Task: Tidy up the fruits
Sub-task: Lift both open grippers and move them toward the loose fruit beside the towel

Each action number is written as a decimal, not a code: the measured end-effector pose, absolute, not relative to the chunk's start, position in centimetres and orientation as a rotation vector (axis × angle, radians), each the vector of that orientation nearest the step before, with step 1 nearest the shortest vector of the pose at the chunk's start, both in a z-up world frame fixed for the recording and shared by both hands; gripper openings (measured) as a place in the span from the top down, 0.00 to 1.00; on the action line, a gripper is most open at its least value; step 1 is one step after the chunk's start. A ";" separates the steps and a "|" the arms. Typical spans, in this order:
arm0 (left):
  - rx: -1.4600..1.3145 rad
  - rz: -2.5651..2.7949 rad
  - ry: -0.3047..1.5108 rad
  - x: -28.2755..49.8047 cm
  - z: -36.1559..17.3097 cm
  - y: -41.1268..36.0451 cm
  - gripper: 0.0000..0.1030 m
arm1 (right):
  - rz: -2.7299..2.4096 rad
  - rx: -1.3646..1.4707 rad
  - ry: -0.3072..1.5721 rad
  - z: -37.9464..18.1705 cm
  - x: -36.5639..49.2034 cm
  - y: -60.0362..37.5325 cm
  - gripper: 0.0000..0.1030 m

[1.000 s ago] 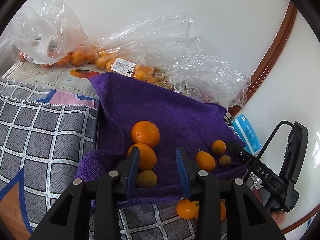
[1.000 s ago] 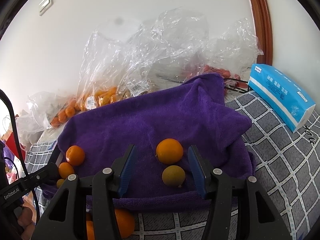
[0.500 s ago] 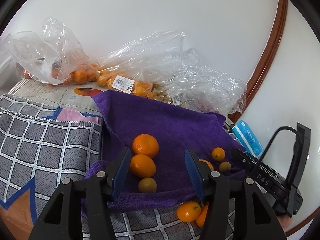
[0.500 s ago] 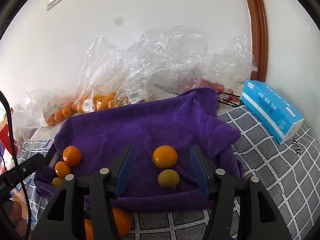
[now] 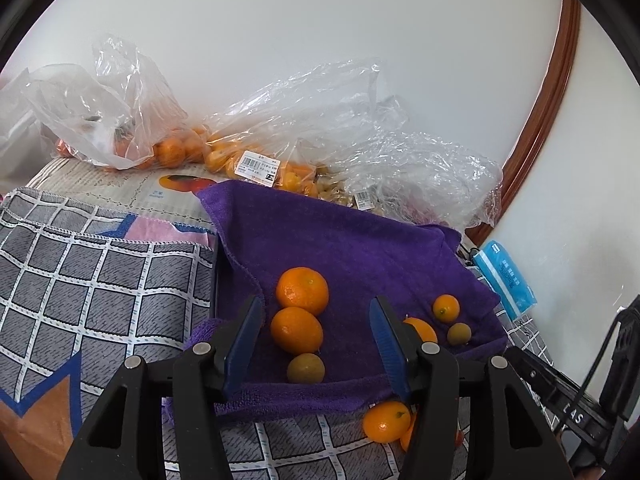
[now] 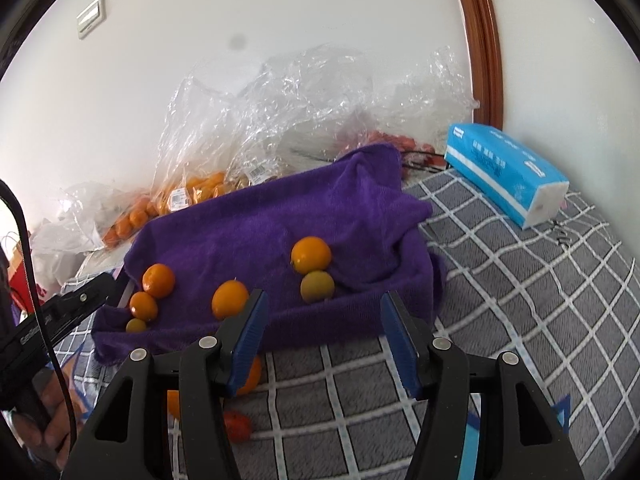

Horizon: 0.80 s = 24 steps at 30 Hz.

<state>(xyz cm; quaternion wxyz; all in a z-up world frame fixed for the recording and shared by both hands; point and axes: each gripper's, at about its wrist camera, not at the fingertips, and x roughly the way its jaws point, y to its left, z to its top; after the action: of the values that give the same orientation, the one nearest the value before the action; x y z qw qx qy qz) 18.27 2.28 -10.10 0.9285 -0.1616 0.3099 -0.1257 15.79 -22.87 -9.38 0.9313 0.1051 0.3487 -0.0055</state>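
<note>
With both the left gripper (image 5: 316, 344) and right gripper (image 6: 320, 334) spread wide and empty, loose oranges (image 6: 246, 376) just off the purple towel (image 6: 280, 220) may roll away if nudged.

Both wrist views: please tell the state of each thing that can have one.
Left gripper: open, empty.
Right gripper: open, empty.
Purple towel: spread, rumpled, fruit on it.
Tissue pack: lying flat.
Plastic bags: crumpled, fruit inside.
</note>
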 end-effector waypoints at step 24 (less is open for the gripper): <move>-0.140 -0.174 0.768 13.0 -8.8 5.5 0.46 | 0.020 0.096 0.740 -7.7 12.7 -19.8 0.44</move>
<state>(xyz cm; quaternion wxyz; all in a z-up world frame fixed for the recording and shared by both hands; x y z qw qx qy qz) 13.02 5.48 -8.76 0.9212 -0.0681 0.3737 -0.0847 12.68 -19.75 -7.73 0.9312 0.0468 0.3614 0.0099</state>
